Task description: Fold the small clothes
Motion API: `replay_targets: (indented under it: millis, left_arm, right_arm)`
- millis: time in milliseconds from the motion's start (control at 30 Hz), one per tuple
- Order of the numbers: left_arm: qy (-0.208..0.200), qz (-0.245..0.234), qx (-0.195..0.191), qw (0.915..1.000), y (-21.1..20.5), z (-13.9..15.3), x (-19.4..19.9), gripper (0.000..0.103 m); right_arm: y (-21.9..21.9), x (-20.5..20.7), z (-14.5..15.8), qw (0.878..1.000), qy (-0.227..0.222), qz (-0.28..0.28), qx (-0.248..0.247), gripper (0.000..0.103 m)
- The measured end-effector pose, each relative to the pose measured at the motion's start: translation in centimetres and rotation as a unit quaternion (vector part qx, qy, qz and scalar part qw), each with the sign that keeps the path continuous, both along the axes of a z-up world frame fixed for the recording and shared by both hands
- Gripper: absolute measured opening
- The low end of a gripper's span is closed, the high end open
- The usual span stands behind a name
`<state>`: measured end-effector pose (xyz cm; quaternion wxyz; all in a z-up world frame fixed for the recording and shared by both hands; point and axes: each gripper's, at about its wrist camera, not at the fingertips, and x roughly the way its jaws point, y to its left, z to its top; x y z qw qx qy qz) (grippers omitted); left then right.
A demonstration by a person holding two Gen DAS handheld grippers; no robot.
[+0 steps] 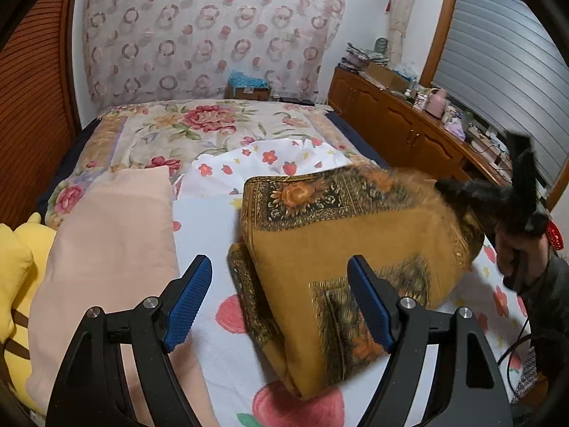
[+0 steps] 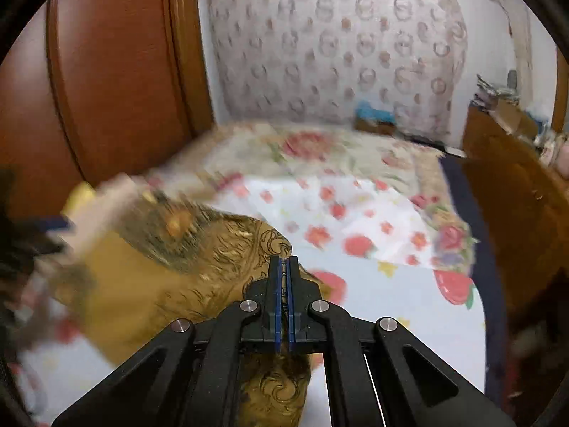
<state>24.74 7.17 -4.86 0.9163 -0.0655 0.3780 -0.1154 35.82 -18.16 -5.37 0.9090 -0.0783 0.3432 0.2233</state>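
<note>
A mustard-yellow cloth with dark ornate borders (image 1: 341,249) lies partly folded on the strawberry-print sheet (image 1: 213,320). My left gripper (image 1: 281,302) is open and empty, hovering just above the cloth's near left edge. My right gripper (image 2: 283,274) is shut on an edge of the same cloth (image 2: 160,284) and lifts it; it also shows blurred in the left wrist view (image 1: 522,199) at the cloth's far right corner. The right wrist view is motion-blurred.
A pale pink cloth (image 1: 106,249) and a yellow plush toy (image 1: 17,259) lie to the left. A floral bedspread (image 1: 185,128) covers the far bed. A wooden cabinet (image 1: 402,124) with clutter runs along the right. A wooden wardrobe (image 2: 117,89) stands left.
</note>
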Motion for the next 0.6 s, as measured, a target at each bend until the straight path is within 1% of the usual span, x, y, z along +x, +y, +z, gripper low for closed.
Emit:
replay_targets:
  millis: [33,100,167,233,267,300,333,400,500,567,600]
  left_arm:
    - [0.003,-0.001,0.0,1.0,0.0,-0.2,0.3,0.079]
    - [0.008,0.0,0.007,0.9999,-0.1,-0.4,1.1,0.079]
    - [0.016,0.0,0.02,0.9997,-0.2,-0.9,2.1,0.079]
    - [0.026,0.002,0.03,0.9992,-0.3,-1.4,2.9,0.079]
    - [0.034,0.005,0.034,0.9988,-0.2,-1.8,3.6,0.079]
    - [0.038,0.005,0.035,0.9987,-0.1,-2.0,3.9,0.079]
    - [0.043,0.007,0.034,0.9985,0.0,-2.3,4.2,0.079]
    - [0.05,0.007,0.034,0.9982,0.1,-2.9,4.5,0.079]
    - [0.062,0.01,0.028,0.9976,0.3,-3.7,4.8,0.079]
    - [0.066,0.009,0.022,0.9975,0.4,-4.1,4.8,0.079]
    - [0.07,0.008,0.018,0.9973,0.4,-4.2,4.9,0.077]
  right_arm:
    - [0.5,0.5,-0.9,1.0,0.014,0.003,0.0,0.002]
    - [1.1,0.8,-1.7,1.0,0.018,0.005,-0.006,0.002]
    - [1.2,0.6,-1.4,1.0,0.018,0.004,-0.002,0.002]
    - [0.2,0.0,-0.3,1.0,0.014,0.0,-0.001,0.004]
    - [-0.3,-0.2,0.1,1.0,0.011,-0.005,-0.007,0.009]
    - [-0.4,-0.7,0.6,1.0,0.009,-0.009,-0.009,0.017]
    - [-0.9,-1.2,1.1,1.0,0.007,-0.012,-0.007,0.024]
    - [-0.9,-1.6,1.6,1.0,0.005,-0.016,0.005,0.052]
    - [-1.2,-2.7,0.7,1.0,0.017,-0.011,0.016,0.064]
    - [-1.2,-2.7,-0.1,0.999,0.034,-0.011,0.016,0.066]
    - [-1.2,-2.6,-0.7,0.999,0.043,-0.011,0.015,0.067]
